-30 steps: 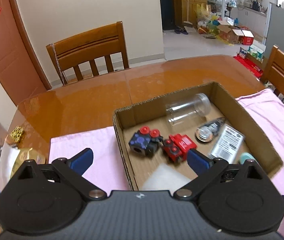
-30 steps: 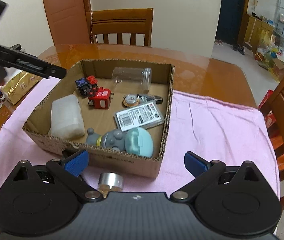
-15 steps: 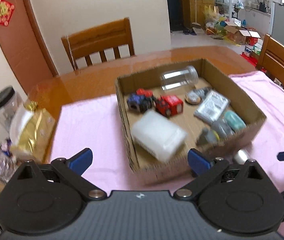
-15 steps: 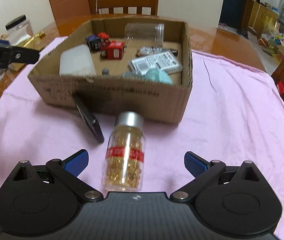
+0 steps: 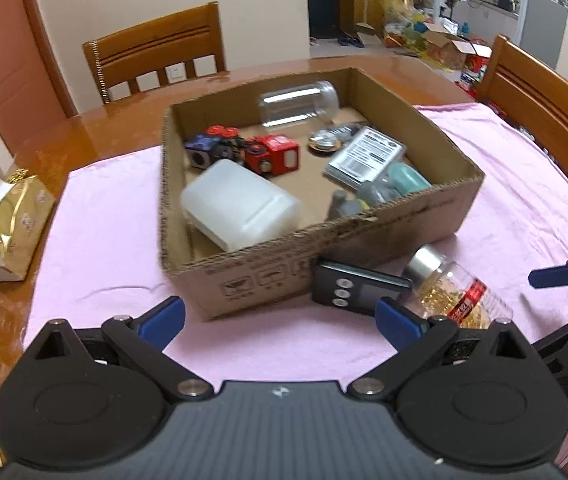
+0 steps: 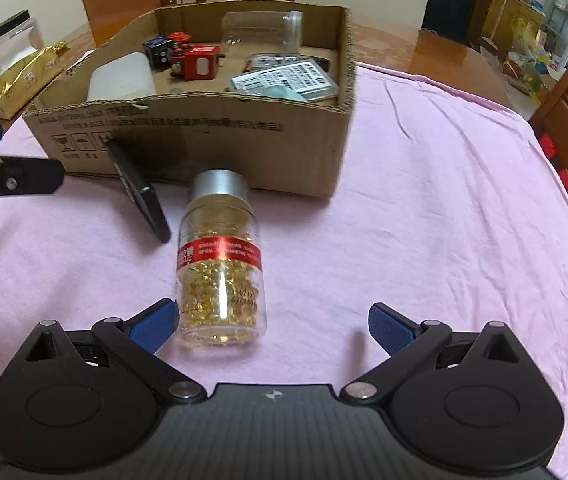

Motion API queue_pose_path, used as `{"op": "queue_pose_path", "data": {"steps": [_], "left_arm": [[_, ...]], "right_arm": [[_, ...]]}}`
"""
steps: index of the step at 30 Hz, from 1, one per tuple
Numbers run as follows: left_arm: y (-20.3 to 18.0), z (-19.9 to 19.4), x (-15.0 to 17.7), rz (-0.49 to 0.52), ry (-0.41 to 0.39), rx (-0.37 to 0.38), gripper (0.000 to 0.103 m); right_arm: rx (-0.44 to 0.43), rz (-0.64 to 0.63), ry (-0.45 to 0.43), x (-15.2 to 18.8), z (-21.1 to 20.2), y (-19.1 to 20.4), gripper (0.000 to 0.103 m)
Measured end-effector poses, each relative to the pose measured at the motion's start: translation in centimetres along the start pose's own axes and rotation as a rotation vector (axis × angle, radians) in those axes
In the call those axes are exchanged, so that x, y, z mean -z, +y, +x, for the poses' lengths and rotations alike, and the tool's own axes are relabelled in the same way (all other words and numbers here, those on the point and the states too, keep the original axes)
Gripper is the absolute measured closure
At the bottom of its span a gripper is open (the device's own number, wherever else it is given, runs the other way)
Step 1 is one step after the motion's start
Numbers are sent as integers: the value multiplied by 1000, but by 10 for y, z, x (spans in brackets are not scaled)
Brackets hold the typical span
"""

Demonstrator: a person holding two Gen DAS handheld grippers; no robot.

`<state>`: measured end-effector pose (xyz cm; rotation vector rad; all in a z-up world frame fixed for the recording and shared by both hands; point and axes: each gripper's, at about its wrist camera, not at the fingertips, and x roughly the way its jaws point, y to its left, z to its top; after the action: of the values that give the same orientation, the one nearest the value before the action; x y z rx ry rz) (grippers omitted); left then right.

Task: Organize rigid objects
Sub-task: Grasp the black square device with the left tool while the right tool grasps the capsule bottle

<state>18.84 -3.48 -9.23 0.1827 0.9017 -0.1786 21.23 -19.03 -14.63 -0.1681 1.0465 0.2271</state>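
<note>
Both wrist views have pulled back from the brown corrugated cardboard box [image 5: 383,236] within the last second. A second ago they looked down into it; now its near wall fills the middle ground and the pink cloth [image 6: 423,200] in front of it is exposed.

That retreat brings two items outside the box into view:
- clear capsule bottle with silver cap and red label band [image 6: 220,264], lying on its side on the cloth, cap touching or nearly touching the box wall
- flat black rectangular device with three round buttons [image 5: 357,290], propped against the box wall just beside the bottle; possibly a small scale or remote, too blurred to tell.

Right gripper [image 6: 272,320]: fingers wide apart, empty, the left blue pad just beside the bottle's base. Left gripper [image 5: 280,318]: fingers wide apart, empty, well back on the cloth.

Inside the box: white plastic container [image 5: 242,204], red toy block [image 5: 278,154], clear empty jar [image 5: 297,102], among others.

Judgement: these two are the items not yet boxed. The right gripper appears lined up for the bottle; round glass may roll on closing.
</note>
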Motion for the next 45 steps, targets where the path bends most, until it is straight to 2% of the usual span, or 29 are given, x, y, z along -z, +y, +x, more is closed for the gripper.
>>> {"op": "queue_pose_path", "data": {"steps": [5, 10, 15, 20, 27, 34, 42, 45], "left_arm": [[-11, 11, 1, 1, 23, 28, 2], [-19, 18, -2, -8, 27, 39, 2], [-23, 29, -1, 0, 52, 42, 2], [-24, 35, 10, 57, 87, 61, 2], [-23, 52, 24, 146, 132, 52, 2], [-8, 65, 21, 11, 128, 88, 0], [15, 68, 22, -119, 126, -10, 0], [28, 66, 26, -147, 125, -46, 0]], "right_arm": [[10, 40, 5, 4, -1, -17, 0], [96, 76, 29, 9, 6, -34, 0], [65, 91, 47, 12, 10, -43, 0], [24, 70, 42, 11, 11, -39, 0], [36, 44, 33, 9, 15, -32, 0], [44, 60, 34, 8, 17, -31, 0], [45, 68, 44, 10, 18, -31, 0], [8, 65, 49, 9, 17, -27, 0]]}}
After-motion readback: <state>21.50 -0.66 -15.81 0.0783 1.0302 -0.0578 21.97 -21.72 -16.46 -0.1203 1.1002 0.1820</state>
